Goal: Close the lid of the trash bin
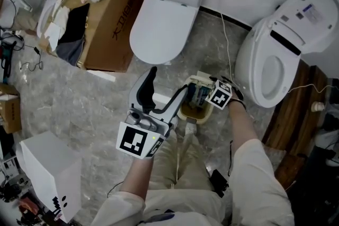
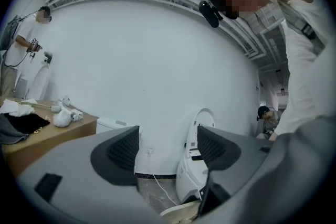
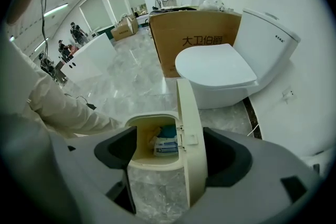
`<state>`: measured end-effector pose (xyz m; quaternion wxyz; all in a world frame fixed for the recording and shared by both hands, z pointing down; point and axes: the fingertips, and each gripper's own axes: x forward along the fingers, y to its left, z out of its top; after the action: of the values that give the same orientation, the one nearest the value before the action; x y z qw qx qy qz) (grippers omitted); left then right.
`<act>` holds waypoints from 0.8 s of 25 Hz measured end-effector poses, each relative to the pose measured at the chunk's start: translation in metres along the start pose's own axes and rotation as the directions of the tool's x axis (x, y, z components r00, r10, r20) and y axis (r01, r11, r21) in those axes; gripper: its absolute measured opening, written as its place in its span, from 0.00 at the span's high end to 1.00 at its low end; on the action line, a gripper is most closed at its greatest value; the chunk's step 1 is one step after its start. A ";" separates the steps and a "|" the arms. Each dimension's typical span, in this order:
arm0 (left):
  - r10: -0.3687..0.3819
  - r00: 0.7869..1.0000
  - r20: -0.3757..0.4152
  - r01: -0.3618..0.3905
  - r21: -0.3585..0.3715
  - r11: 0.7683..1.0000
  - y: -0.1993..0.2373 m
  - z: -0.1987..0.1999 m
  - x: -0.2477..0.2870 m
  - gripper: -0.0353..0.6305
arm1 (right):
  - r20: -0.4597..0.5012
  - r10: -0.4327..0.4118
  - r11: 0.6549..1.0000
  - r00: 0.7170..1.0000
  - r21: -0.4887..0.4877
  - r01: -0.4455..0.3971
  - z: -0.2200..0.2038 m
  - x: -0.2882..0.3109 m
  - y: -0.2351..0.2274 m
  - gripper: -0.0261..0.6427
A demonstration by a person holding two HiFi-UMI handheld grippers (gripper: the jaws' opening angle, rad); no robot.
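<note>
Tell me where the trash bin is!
The trash bin sits on the marble floor in the middle of the head view, just under the right gripper, near the closed white toilet.

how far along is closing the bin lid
Nothing done yet: the lid stands upright and the trash bin is open, rubbish showing. In hand: the right gripper straddles the lid, jaws open. To do: swing it down shut. The left gripper is empty.
</note>
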<state>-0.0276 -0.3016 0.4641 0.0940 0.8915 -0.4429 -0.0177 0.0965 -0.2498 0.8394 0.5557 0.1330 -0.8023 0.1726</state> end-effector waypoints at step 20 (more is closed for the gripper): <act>-0.052 0.998 -0.022 0.053 0.025 0.998 -0.001 -0.012 -0.012 0.46 | 0.094 0.002 0.998 0.996 0.066 -0.008 -0.034 0.055 0.130 0.37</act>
<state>-0.0327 -0.2899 0.4747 0.0867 0.9040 -0.4186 -0.0048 0.0535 -0.1194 0.8853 0.5122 0.1574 -0.8218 0.1940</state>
